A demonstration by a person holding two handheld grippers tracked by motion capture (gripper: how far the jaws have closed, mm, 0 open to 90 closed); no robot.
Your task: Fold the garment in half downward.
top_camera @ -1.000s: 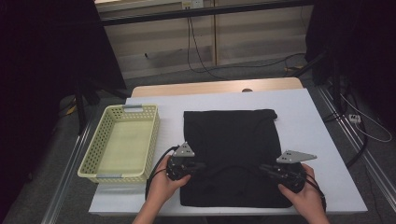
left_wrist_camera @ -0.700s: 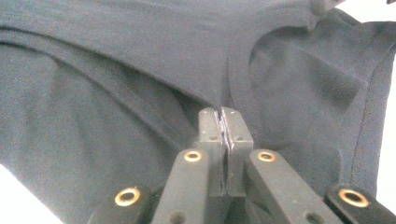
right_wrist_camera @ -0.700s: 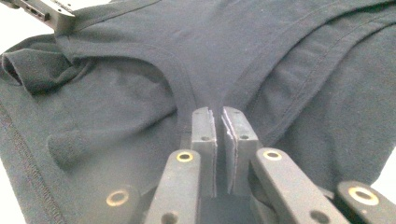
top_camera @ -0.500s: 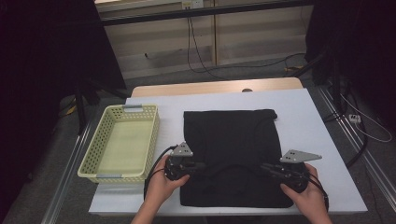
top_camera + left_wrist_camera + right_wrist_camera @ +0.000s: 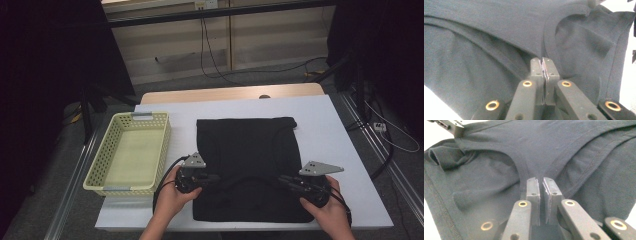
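Black T-shirt (image 5: 245, 165) flat on white table (image 5: 330, 125), long axis running away from both tools. Left gripper (image 5: 543, 65) clenched on near fabric fold; right gripper (image 5: 540, 185) likewise pinching cloth, equally near. Yellow basket (image 5: 107, 177) off left.

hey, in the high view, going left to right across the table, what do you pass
Yellow-green perforated basket → left gripper, pinching the black garment → right gripper, pinching it too → bare white table.
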